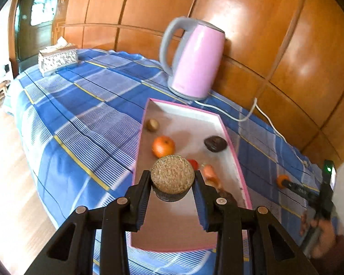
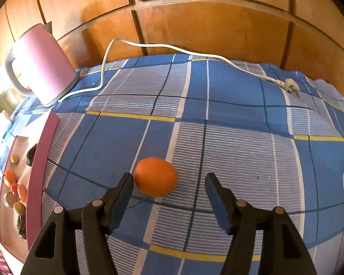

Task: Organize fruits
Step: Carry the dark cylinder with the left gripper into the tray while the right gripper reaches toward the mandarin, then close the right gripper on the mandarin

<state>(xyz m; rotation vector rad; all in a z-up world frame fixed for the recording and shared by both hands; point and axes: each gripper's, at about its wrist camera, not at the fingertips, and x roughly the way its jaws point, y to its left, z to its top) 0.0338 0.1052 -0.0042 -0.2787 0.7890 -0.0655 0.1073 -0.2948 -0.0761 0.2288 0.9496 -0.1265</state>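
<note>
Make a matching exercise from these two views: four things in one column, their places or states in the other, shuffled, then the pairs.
1. left claw
2. right claw
3. kettle
4. loose orange

A. open, not gripping
B. on the checked cloth, outside the pink tray
C. shut on a netted round fruit
D. standing behind the tray

Pairs: 1-C, 2-A, 3-D, 4-B

Glossy wood panelling, matt checked cloth, smooth pink plastic kettle, rough netted melon.
</note>
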